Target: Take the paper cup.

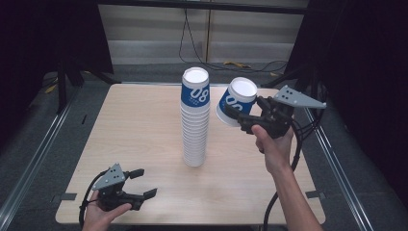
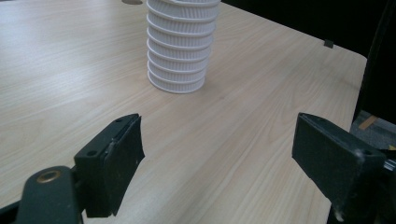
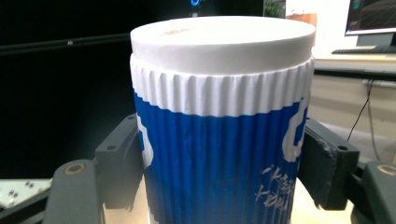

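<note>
A tall stack of upside-down white ribbed paper cups (image 1: pixel 195 120) stands at the middle of the wooden table (image 1: pixel 139 125); its top cup wears a blue sleeve marked 08. To its right, in the air, my right gripper (image 1: pixel 245 113) is shut on one more blue-sleeved cup (image 1: pixel 235 102), base up and tilted toward the stack. In the right gripper view both pads press the cup's (image 3: pixel 219 140) sides. My left gripper (image 1: pixel 146 183) rests open at the table's front left. Seen along the left gripper (image 2: pixel 219 149), the jaws stand wide apart with nothing between them, and the stack's lower part (image 2: pixel 180 46) lies beyond.
Metal rails (image 1: pixel 33 159) run along both sides of the table. Cables (image 1: pixel 231 62) lie on the floor behind it, and dark curtains hang at both sides. A desk with a monitor (image 3: pixel 371 16) shows beyond the held cup.
</note>
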`<state>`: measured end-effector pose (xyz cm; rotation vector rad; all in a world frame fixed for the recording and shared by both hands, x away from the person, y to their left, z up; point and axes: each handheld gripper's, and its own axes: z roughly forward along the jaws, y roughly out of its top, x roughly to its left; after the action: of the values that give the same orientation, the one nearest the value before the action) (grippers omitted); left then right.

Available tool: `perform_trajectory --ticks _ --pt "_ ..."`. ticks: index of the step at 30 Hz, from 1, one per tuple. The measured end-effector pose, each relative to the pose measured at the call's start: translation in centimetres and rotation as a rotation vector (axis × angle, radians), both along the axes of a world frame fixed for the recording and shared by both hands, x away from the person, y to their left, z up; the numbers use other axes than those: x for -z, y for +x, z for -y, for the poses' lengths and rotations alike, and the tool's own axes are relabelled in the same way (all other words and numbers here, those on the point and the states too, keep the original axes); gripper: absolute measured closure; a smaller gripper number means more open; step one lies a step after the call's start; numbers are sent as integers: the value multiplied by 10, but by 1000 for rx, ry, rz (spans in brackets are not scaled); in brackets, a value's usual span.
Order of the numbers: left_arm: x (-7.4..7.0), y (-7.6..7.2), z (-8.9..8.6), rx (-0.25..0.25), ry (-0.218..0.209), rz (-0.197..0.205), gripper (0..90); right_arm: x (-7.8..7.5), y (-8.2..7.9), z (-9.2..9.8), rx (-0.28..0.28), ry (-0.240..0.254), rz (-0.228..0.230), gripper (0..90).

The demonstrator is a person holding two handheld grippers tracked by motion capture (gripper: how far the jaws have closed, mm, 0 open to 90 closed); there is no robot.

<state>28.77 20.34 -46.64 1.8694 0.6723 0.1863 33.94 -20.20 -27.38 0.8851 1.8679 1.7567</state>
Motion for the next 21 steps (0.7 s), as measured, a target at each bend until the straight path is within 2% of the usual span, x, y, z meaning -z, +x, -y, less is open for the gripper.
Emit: perform_trajectory --ticks 4,6,9,12,14,18,19,21 --pt "-6 0 11 39 13 7 161 18 -6 -7 -18 -17 -42 258" --pt "-9 -1 15 58 12 11 161 26 -9 -8 -25 -4 -46 262" --pt "-15 -2 19 69 25 37 161 37 -12 -9 -40 -15 -71 263" --pt "-19 -1 20 71 21 41 158 43 -14 -10 -48 -17 -83 263" --pt "-24 2 21 82 23 45 158 49 -17 -11 -60 -20 -94 263" --pt "-38 9 22 69 15 63 157 62 -21 -12 -80 -19 -114 263" --pt "-42 12 25 76 23 79 157 65 -21 -13 -82 -24 -119 262" --pt "-45 14 30 95 19 78 156 71 -23 -15 -93 -36 -133 263"
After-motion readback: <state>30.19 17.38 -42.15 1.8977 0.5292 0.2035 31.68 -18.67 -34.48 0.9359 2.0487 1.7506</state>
